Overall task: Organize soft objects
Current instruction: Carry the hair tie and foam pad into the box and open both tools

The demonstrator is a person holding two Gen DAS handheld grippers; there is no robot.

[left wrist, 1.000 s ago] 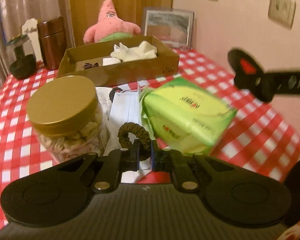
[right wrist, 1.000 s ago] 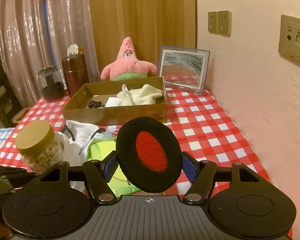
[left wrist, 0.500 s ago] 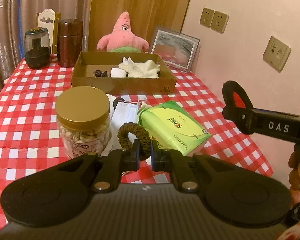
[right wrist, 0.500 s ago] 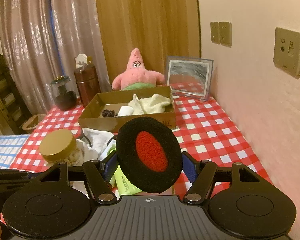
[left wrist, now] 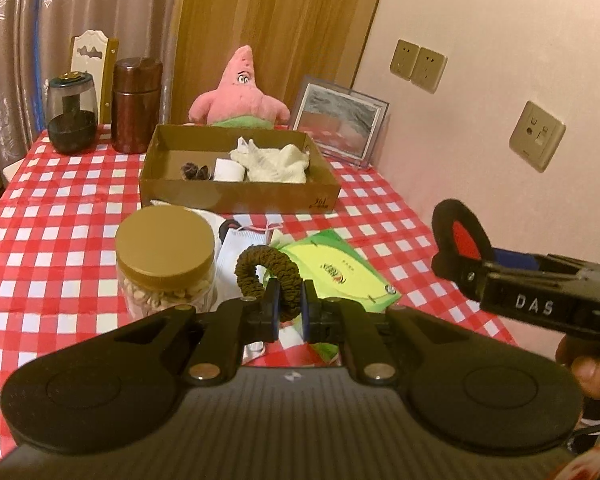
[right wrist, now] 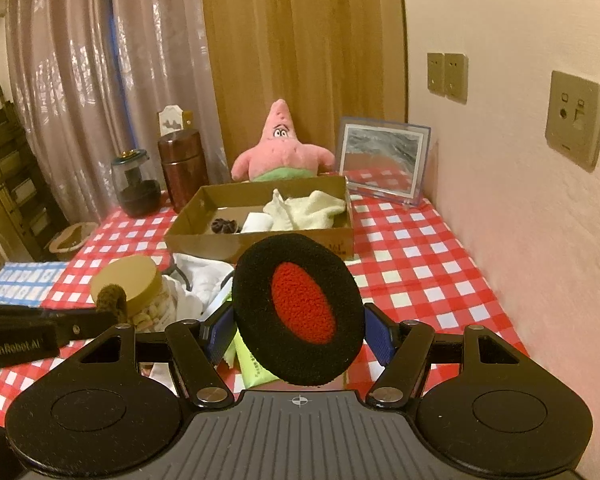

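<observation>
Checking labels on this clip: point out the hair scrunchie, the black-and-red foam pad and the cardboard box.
hair scrunchie (left wrist: 256, 262), left wrist view, top of its loop.
black-and-red foam pad (right wrist: 300, 308), right wrist view, its red centre.
cardboard box (left wrist: 236, 202), left wrist view, near front wall.

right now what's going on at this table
A person holds a claw in each hand above the checked tablecloth. The left claw pinches a brown hair scrunchie; the right claw grips a black and red foam ear pad. The cardboard box ahead already holds pale cloth items.
</observation>
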